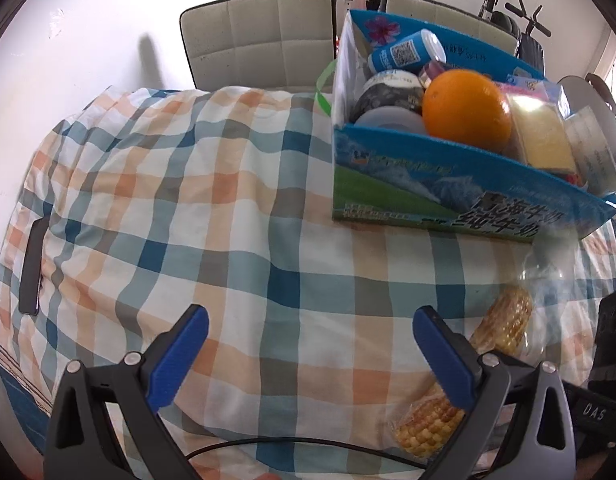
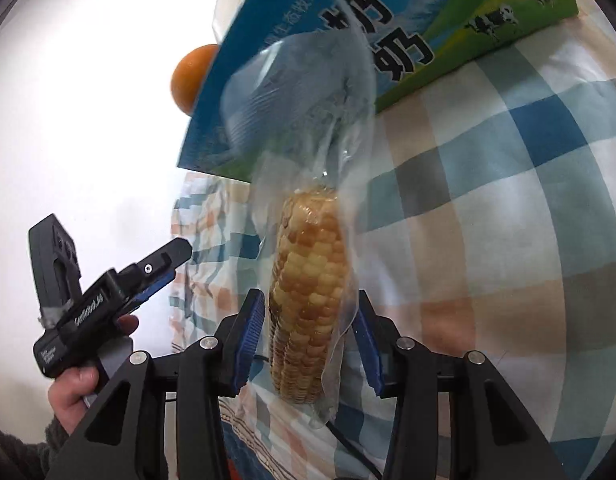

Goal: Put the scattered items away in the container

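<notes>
A vacuum-packed corn cob [image 2: 308, 292] sits between the blue pads of my right gripper [image 2: 310, 320], which is shut on it; the clear bag end sticks up toward the box. The same corn [image 1: 504, 324] shows at the lower right of the left wrist view, on the checked cloth. The container is a blue milk carton box [image 1: 428, 176], also seen in the right wrist view [image 2: 308, 20], holding an orange [image 1: 466, 104], a blue bottle [image 1: 404, 52], a yellow sponge [image 1: 544, 136] and other items. My left gripper [image 1: 310, 332] is open and empty over the cloth.
The checked cloth [image 1: 188, 200] covers the table. Two padded chairs [image 1: 260, 36] stand behind it. A dark flat object [image 1: 32, 264] lies at the left edge. A cable [image 1: 300, 446] runs along the near edge. The left gripper's body [image 2: 88, 300] shows in the right wrist view.
</notes>
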Demonstrator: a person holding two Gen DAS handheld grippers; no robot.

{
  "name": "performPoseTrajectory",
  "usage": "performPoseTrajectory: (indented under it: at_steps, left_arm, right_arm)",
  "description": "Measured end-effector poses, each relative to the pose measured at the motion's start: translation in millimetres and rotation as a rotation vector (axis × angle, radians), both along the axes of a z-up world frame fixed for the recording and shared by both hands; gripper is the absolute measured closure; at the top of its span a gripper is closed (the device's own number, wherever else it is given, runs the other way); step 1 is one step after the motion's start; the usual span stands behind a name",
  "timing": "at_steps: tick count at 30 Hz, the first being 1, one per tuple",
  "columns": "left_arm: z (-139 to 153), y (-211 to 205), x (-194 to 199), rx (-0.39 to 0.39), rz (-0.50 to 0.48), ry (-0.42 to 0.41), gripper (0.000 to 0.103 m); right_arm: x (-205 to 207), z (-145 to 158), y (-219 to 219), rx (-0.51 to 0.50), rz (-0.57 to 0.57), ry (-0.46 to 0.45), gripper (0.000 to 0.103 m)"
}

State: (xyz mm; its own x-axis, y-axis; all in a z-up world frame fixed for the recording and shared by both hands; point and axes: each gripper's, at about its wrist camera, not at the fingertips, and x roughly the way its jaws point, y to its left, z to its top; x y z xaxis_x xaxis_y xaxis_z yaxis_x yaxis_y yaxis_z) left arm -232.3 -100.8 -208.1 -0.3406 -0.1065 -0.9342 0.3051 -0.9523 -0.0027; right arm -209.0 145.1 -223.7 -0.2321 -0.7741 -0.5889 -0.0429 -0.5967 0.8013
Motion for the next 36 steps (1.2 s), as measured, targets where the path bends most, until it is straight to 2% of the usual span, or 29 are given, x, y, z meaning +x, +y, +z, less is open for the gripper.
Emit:
performPoseTrajectory:
  at_steps: [2,4,5,7,9,12,13,14,17,20,21,23,24,25,36]
  left_arm:
    - [-17,1,-1,0.059,-0.017,-0.03,0.0]
    - [-34,-1,0,0.17,-0.01,-0.052,0.004]
    - [-41,-2,0,0.216,0.007,-0.063,0.005]
    - [-56,-8,2,0.365,0.041,-0.072,0.007]
    - [-59,-7,4,0.437,0.043,-0.042,0.008]
    - [-59,3,4,0.555,-0.019,-0.027,0.012]
    - [-58,9,4,0.567,-0.052,-0.03,0.011]
    - [-59,17,3,0.564,-0.1,-0.042,0.01]
    - [-58,47,3,0.426,-0.245,-0.076,0.01]
    - [-57,58,0,0.366,-0.274,-0.062,0.014]
    - [-56,60,-1,0.368,-0.278,-0.052,0.019]
    - [-52,67,-1,0.385,-0.309,-0.029,0.043]
    - [-48,72,-1,0.367,-0.323,-0.022,0.044]
    - [-45,76,0,0.348,-0.335,-0.015,0.052]
    - [-27,95,14,0.311,-0.352,0.009,0.056]
  right_arm:
    - [-11,2,-7,0.072,0.022,-0.046,0.056]
    - [-21,3,-16,0.142,0.06,-0.095,0.052]
    - [-25,3,-18,0.158,0.065,-0.119,0.051]
    - [-31,4,-18,0.162,0.067,-0.144,0.051]
    - [-33,-1,-8,0.113,0.029,-0.182,0.052]
    - [-26,-15,10,-0.007,-0.046,-0.224,0.055]
    - [-24,-20,7,-0.045,-0.074,-0.239,0.056]
    - [-23,-28,-10,-0.076,-0.094,-0.248,0.056]
    - [-22,-32,-11,-0.101,-0.103,-0.251,0.057]
    - [-27,-26,-13,-0.05,-0.052,-0.249,0.057]
    - [-30,-24,-14,-0.032,-0.035,-0.254,0.057]
    - [-33,-21,-15,0.0,-0.012,-0.264,0.057]
    - [-34,-19,-15,0.017,-0.007,-0.266,0.057]
    - [-34,-17,-16,0.031,-0.006,-0.264,0.057]
    - [-12,-12,-20,-0.02,-0.076,-0.178,0.057]
